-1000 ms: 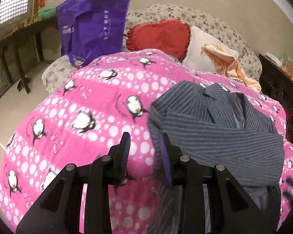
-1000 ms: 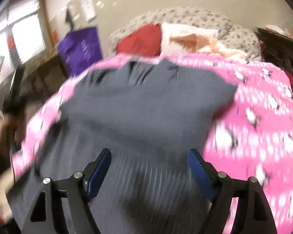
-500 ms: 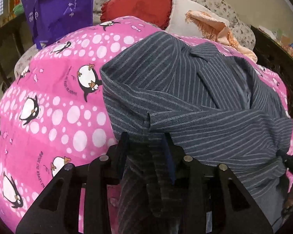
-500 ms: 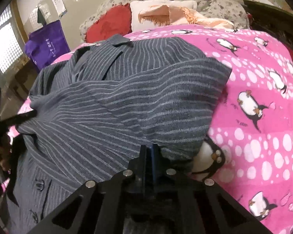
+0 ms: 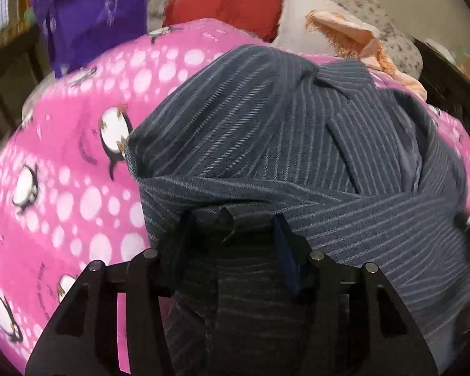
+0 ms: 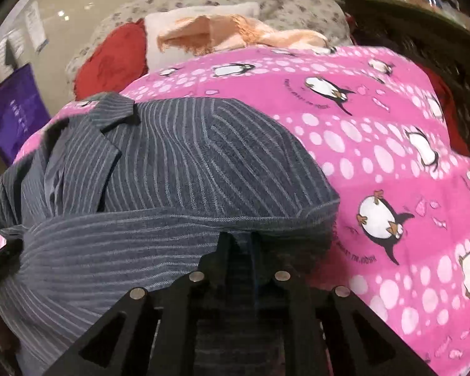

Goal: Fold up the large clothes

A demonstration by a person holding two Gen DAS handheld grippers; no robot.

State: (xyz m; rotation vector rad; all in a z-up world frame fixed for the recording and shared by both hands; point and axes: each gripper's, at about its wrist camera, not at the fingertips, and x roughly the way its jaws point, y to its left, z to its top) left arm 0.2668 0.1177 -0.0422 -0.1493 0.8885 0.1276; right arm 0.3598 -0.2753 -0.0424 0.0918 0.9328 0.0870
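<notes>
A grey pinstriped shirt (image 5: pixel 266 131) lies on a pink penguin-print blanket (image 5: pixel 62 163), collar at the far end and one sleeve folded across its front. It also shows in the right wrist view (image 6: pixel 172 163) on the blanket (image 6: pixel 391 131). My left gripper (image 5: pixel 232 235) has its jaws apart with bunched shirt fabric between them at the near left part. My right gripper (image 6: pixel 242 244) is shut on the shirt's near right edge, its fingertips hidden under the cloth.
A red cushion (image 5: pixel 228 3), a white pillow with a peach scarf (image 5: pixel 344 31) and a purple bag (image 5: pixel 94 9) sit at the bed's far end. Dark wooden furniture (image 6: pixel 423 37) stands to the right. The bed's left edge drops to the floor.
Both grippers moved in onto the shirt's near edge. The right gripper closed from wide open onto the cloth. The left gripper's jaws have spread apart around fabric.
</notes>
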